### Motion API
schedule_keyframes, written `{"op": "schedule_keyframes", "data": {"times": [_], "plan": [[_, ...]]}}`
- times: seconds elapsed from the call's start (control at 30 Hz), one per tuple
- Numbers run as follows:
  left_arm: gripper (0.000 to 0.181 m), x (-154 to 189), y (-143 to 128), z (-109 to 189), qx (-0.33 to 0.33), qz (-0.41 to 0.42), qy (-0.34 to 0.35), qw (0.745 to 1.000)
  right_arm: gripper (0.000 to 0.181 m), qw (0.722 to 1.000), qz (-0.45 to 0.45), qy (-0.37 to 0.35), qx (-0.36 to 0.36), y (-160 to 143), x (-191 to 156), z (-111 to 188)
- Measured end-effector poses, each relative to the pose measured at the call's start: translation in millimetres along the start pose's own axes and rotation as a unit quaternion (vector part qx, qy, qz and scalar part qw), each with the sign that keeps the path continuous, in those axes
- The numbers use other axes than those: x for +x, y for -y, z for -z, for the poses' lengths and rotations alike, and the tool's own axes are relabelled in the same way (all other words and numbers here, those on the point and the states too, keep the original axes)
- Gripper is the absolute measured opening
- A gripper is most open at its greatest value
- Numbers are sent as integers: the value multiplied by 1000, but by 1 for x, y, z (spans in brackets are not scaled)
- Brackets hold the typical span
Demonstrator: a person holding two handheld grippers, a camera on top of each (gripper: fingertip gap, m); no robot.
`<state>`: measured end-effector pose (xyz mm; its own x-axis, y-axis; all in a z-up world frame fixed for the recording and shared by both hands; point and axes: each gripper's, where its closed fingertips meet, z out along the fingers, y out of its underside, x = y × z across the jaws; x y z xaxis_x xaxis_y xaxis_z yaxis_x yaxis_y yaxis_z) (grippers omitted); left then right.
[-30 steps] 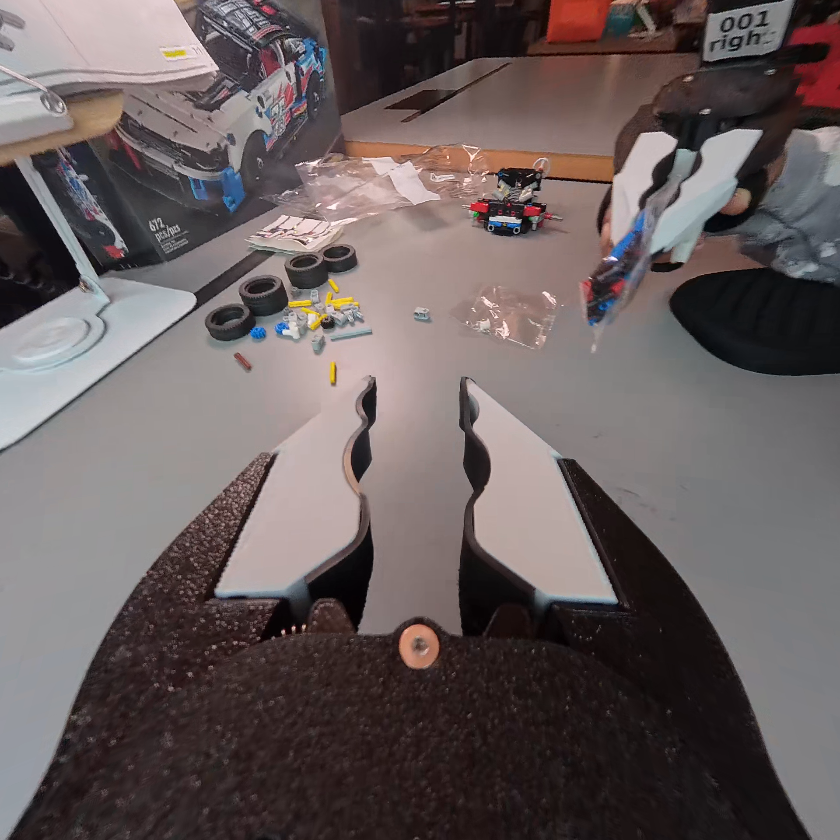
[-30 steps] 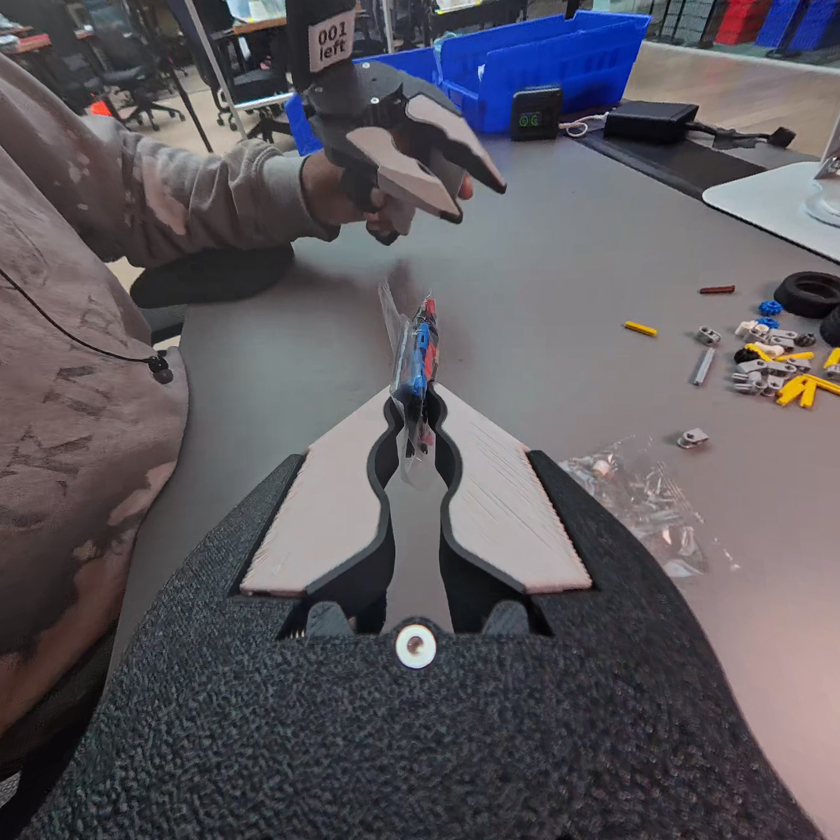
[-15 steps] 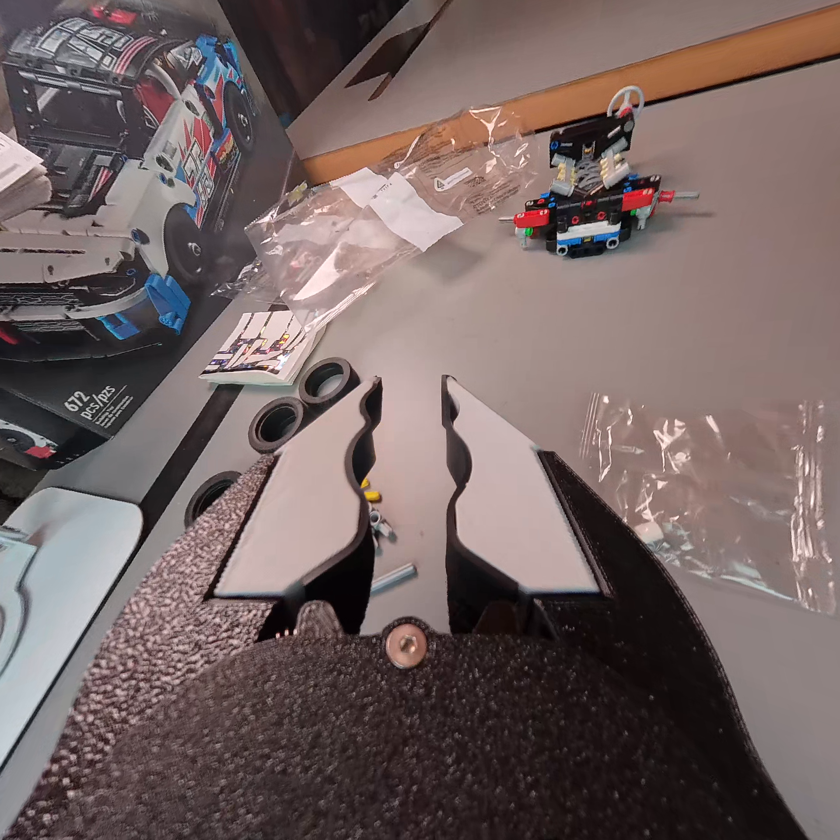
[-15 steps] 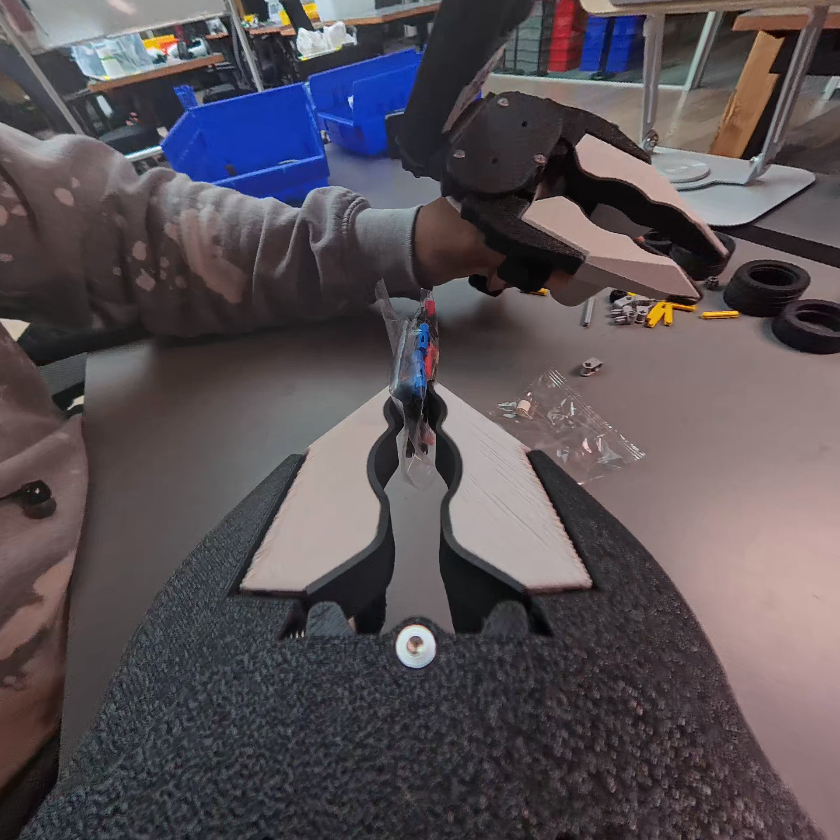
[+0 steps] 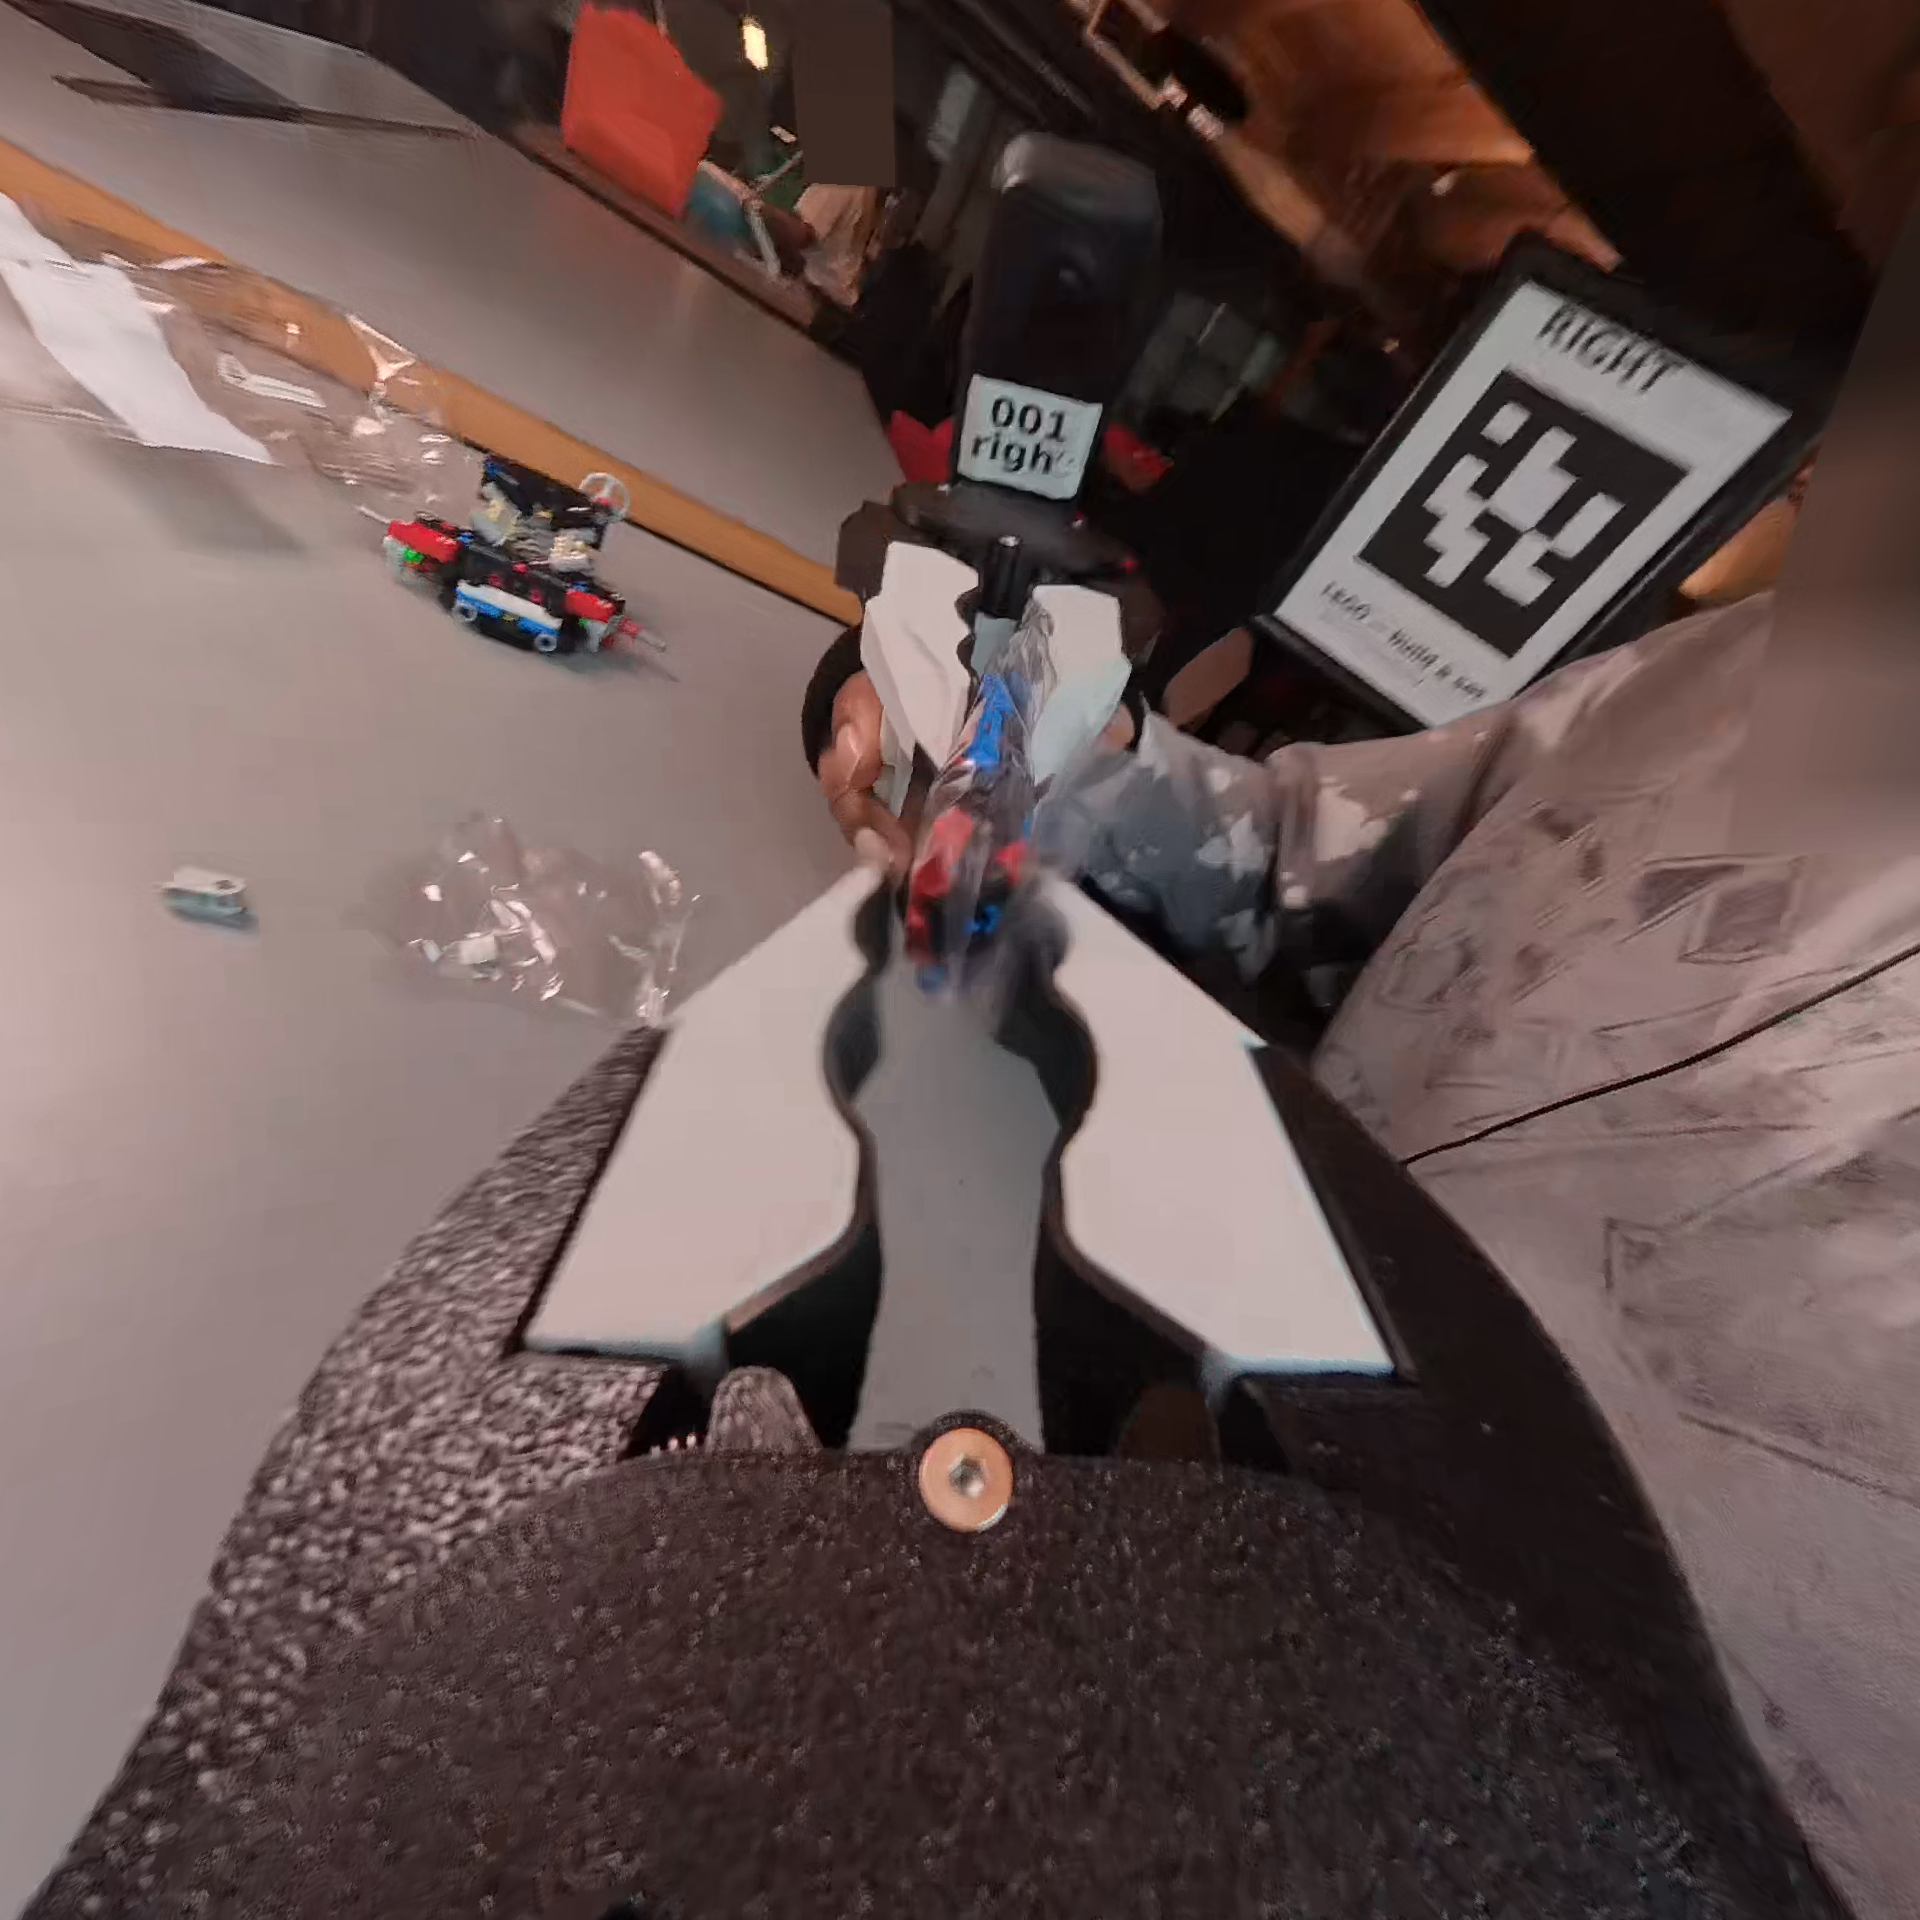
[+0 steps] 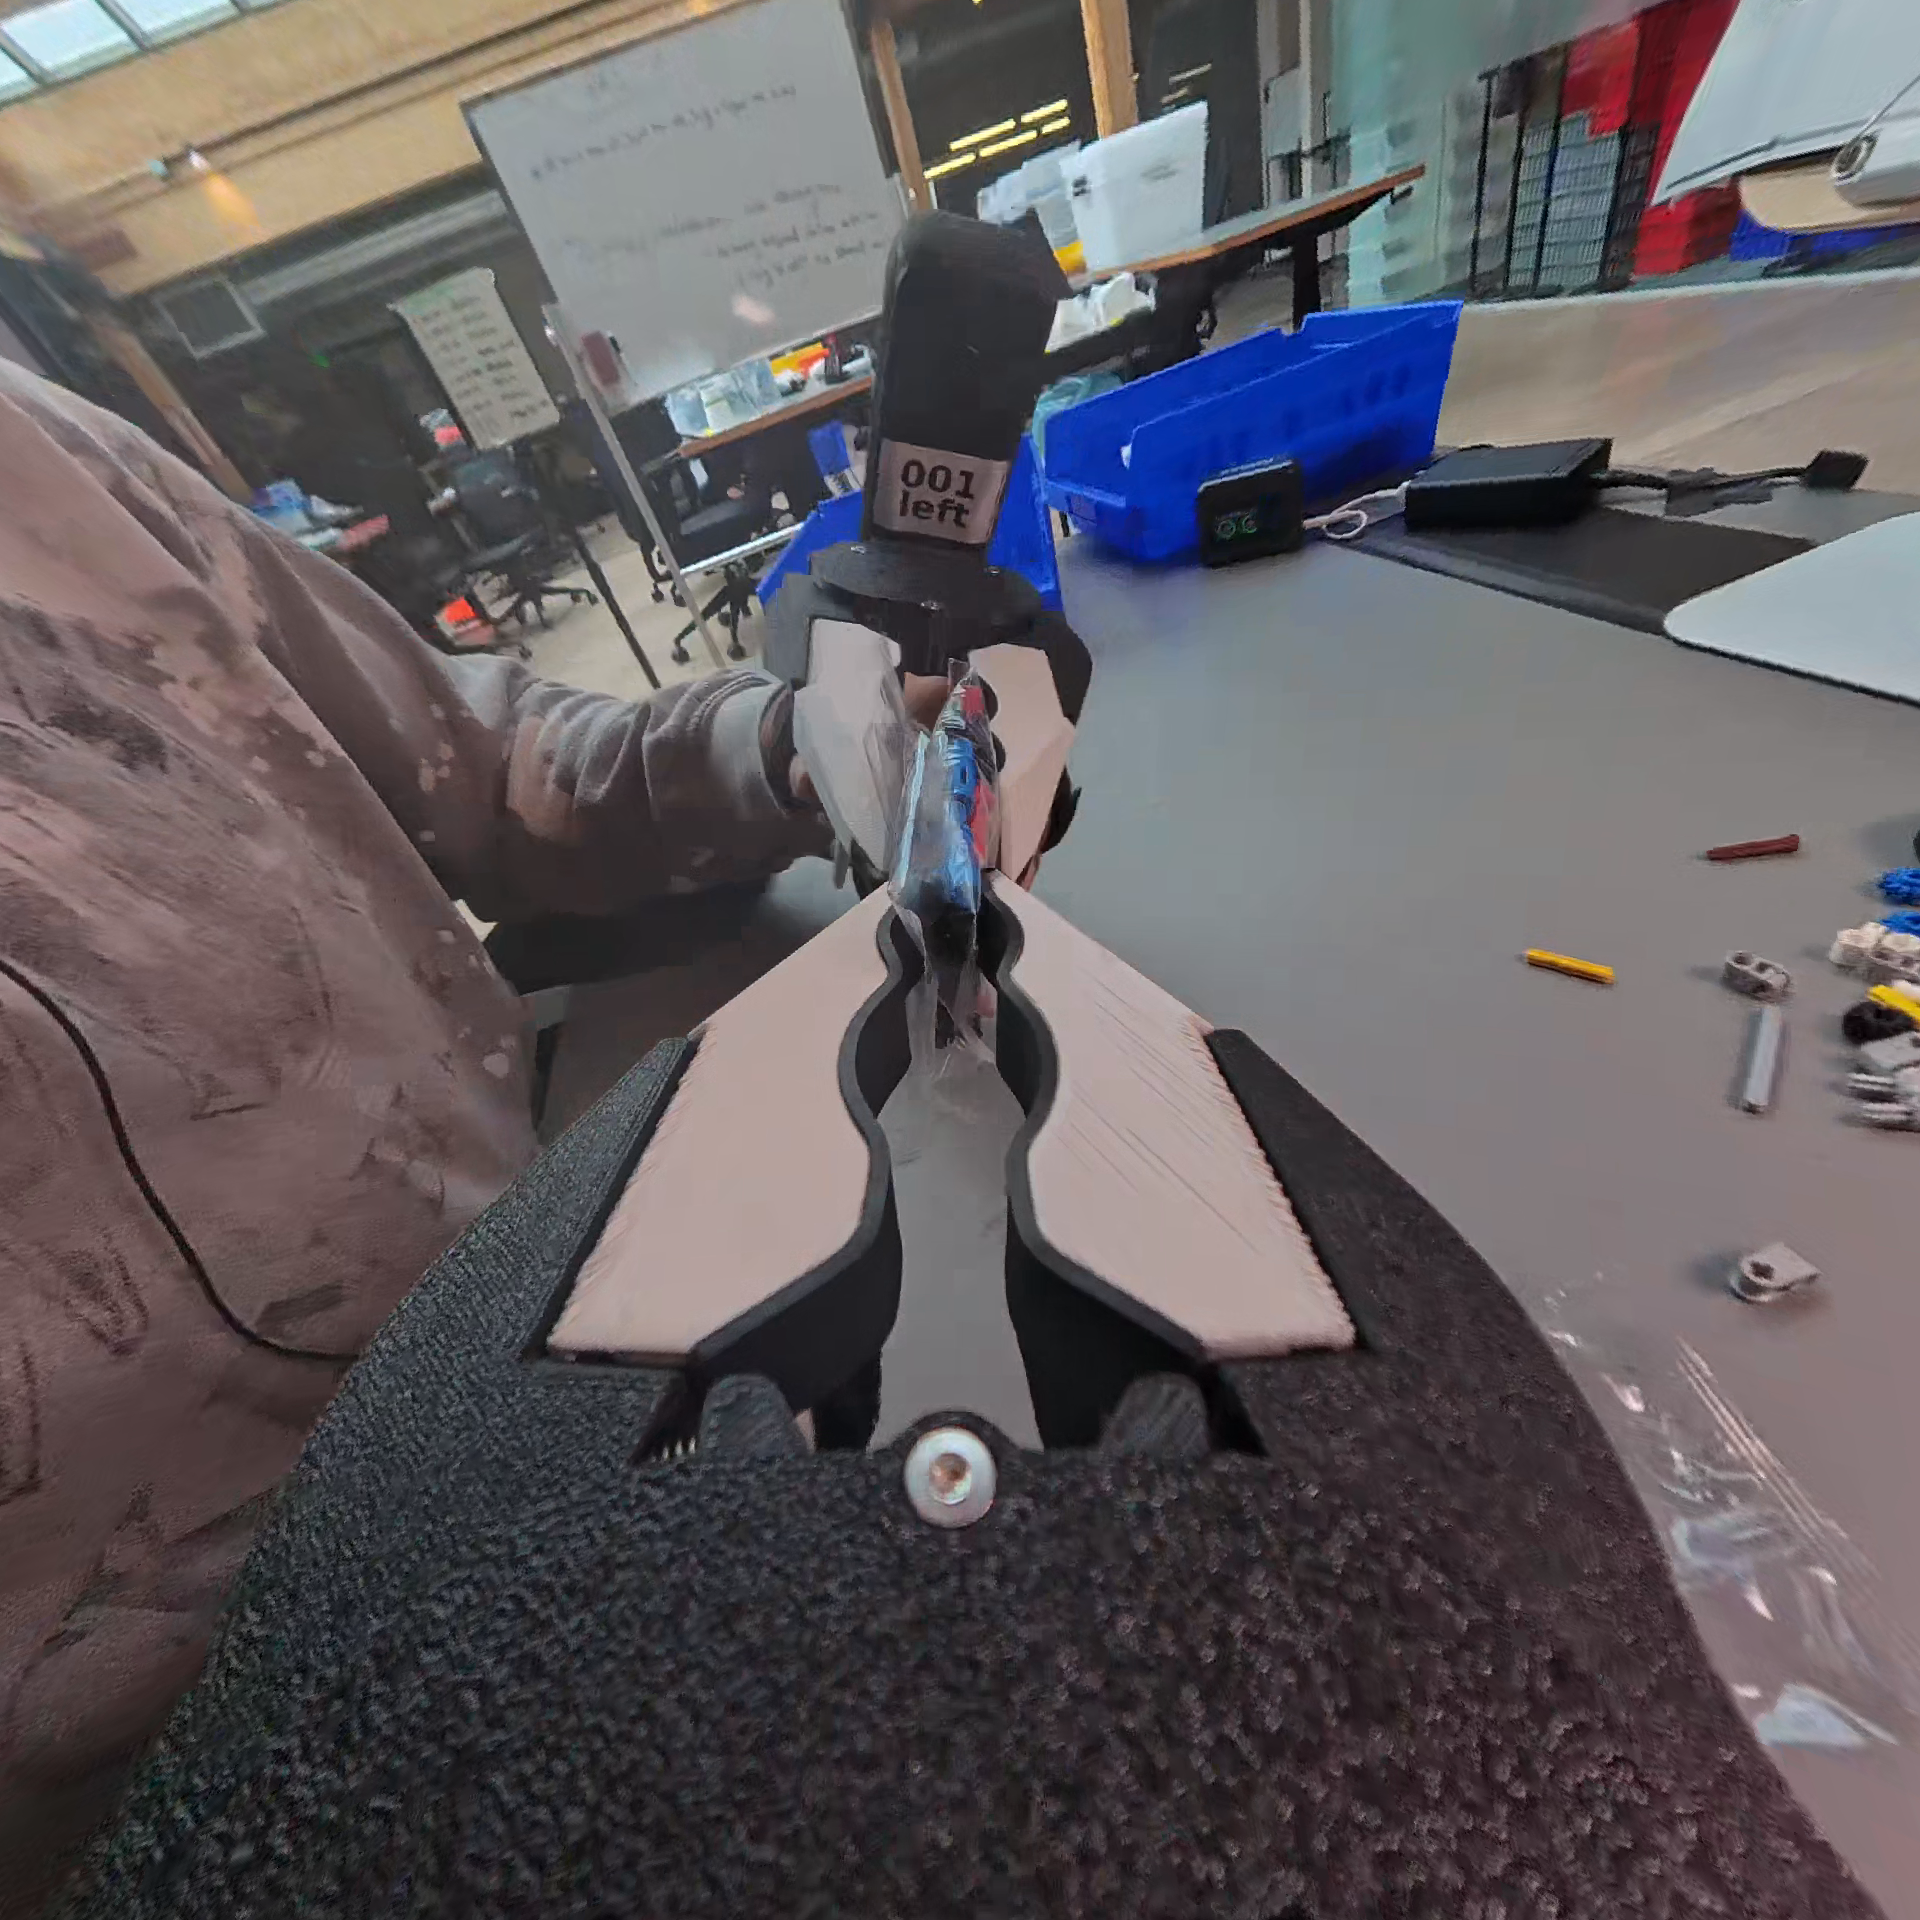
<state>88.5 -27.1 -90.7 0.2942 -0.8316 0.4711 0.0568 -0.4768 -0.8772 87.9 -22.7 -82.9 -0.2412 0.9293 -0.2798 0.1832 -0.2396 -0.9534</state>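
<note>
A small clear bag of red, blue and black brick pieces (image 6: 945,821) hangs in the air between the two grippers. My right gripper (image 6: 948,904) is shut on one end of it. In the left wrist view the same bag (image 5: 977,810) reaches between the tips of my left gripper (image 5: 961,894). Its jaws stand apart on either side of the bag's other end. The two grippers face each other tip to tip above the grey table (image 5: 312,1091). The right gripper (image 5: 992,727) shows opposite in the left wrist view, and the left gripper (image 6: 940,779) shows opposite in the right wrist view.
A partly built brick model (image 5: 509,582), an empty clear bag (image 5: 540,925), a small grey piece (image 5: 208,894) and larger clear bags (image 5: 156,343) lie on the table. Loose pieces (image 6: 1870,997), a yellow pin (image 6: 1569,966) and blue bins (image 6: 1247,416) lie to the right. The person's sleeves are close by. The grippers are tip to tip, or close to it. The yellow pin (image 6: 1569,966) is about 20 cm from both grippers' fingertips.
My left gripper has swung from over the loose pieces and tyres to face the right gripper, and its tips now straddle the bag. The right gripper has kept its hold on the bag.
</note>
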Motion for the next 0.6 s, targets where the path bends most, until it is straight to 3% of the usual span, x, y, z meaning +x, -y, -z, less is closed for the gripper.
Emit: {"op": "schedule_keyframes", "data": {"times": [0.07,0.1,0.17,0.2,0.27,0.33,0.4,0.47,0.53,0.6], "plan": [[19,2,-2,21,21,-6,36,999,24,999,32,-26,-26,7,7,-2],[19,2,-3,36,35,-3,52,998,39,996,48,-63,-33,17,22,8],[18,-9,-13,69,51,-5,109,993,45,977,89,-189,-52,38,75,51],[17,-17,-18,86,61,2,135,989,46,946,131,-279,-95,41,115,81],[17,-29,-21,110,97,28,160,982,53,859,196,-414,-231,26,191,140],[17,-28,-10,122,132,29,159,978,65,794,173,-457,-362,-9,245,178],[17,-26,-1,128,135,-9,177,975,65,735,184,-476,-447,-35,281,195],[17,-27,2,134,141,-27,197,970,53,670,209,-475,-531,-53,302,207],[16,-26,4,141,163,-14,199,966,2,617,248,-470,-580,-53,311,216],[16,-26,9,149,178,-15,207,962,0,563,321,-476,-595,-23,313,222]]}}
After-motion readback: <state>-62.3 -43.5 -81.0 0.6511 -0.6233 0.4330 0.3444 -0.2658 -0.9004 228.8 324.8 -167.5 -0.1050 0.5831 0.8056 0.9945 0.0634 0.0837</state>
